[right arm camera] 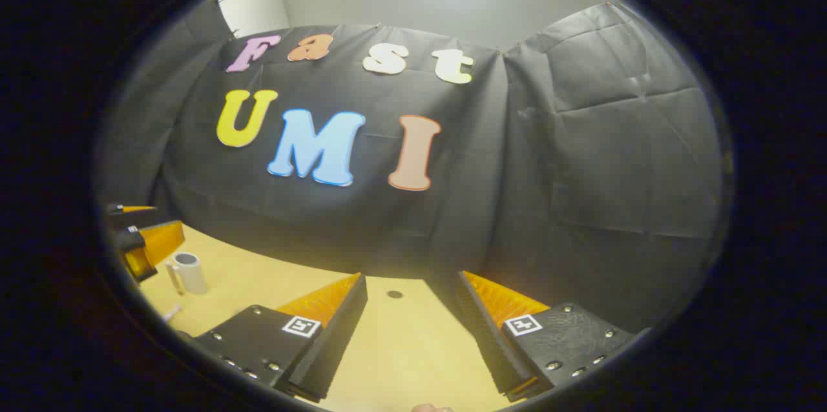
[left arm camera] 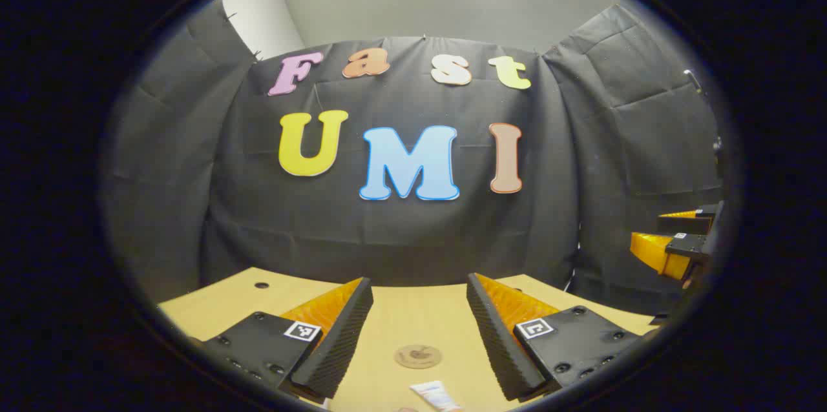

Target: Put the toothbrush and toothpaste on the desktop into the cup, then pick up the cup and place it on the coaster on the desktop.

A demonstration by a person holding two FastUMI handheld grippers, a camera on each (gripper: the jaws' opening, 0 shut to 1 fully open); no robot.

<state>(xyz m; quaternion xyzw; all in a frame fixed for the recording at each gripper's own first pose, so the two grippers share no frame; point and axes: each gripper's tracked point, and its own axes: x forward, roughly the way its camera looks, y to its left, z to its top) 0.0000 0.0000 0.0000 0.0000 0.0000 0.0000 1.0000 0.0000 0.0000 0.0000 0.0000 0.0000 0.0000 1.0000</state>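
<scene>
Both grippers, left (left arm camera: 420, 309) and right (right arm camera: 411, 309), hung wide open and empty, so honestly the upright cup (right arm camera: 189, 272) could've tipped if toothpaste (left arm camera: 437, 394) went in crooked.

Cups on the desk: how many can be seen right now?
1. A white cup stands upright near the desk's left edge in the right gripper view, beside the left gripper. Others could sit outside either view.

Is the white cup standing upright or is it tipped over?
Upright. In the right gripper view the cup stands on the desktop, its open mouth facing up.
</scene>
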